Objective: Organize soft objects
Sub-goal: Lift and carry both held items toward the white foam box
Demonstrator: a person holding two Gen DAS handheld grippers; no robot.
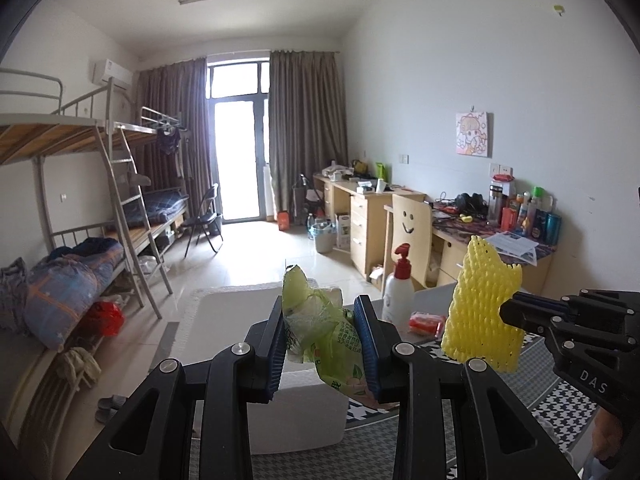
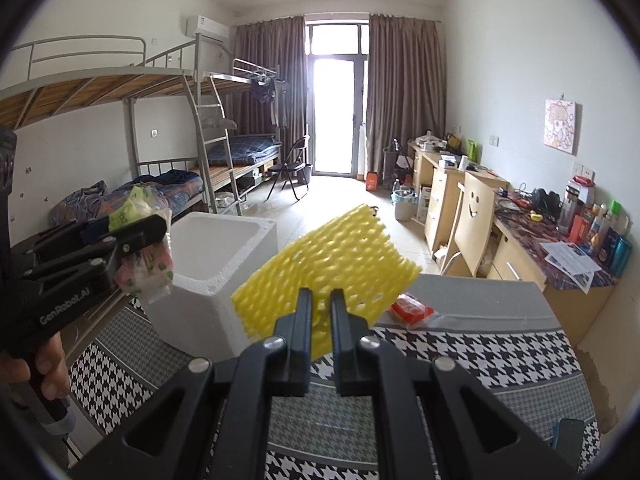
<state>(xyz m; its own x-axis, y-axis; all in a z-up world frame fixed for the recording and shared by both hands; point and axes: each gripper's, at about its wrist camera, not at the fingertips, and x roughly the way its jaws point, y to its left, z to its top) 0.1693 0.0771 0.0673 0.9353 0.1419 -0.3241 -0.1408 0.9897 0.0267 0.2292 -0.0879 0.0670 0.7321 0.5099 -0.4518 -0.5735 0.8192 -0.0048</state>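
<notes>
My left gripper (image 1: 320, 312) is shut on a crumpled green plastic packet (image 1: 320, 332), held in the air above the white foam box (image 1: 296, 408). In the right wrist view that left gripper (image 2: 160, 236) shows at the left with the green packet (image 2: 146, 256) beside the foam box (image 2: 216, 264). My right gripper (image 2: 320, 300) is shut on a yellow foam net sleeve (image 2: 332, 268), lifted over the table. In the left wrist view this yellow sleeve (image 1: 480, 308) hangs from the right gripper (image 1: 506, 312) at the right.
The table carries a houndstooth cloth (image 2: 460, 348), a small orange packet (image 2: 412, 310) and a white pump bottle (image 1: 398, 288). A hand (image 2: 44, 364) holds the left tool. Bunk beds (image 2: 160, 128) stand left, desks (image 2: 520, 240) and a chair right.
</notes>
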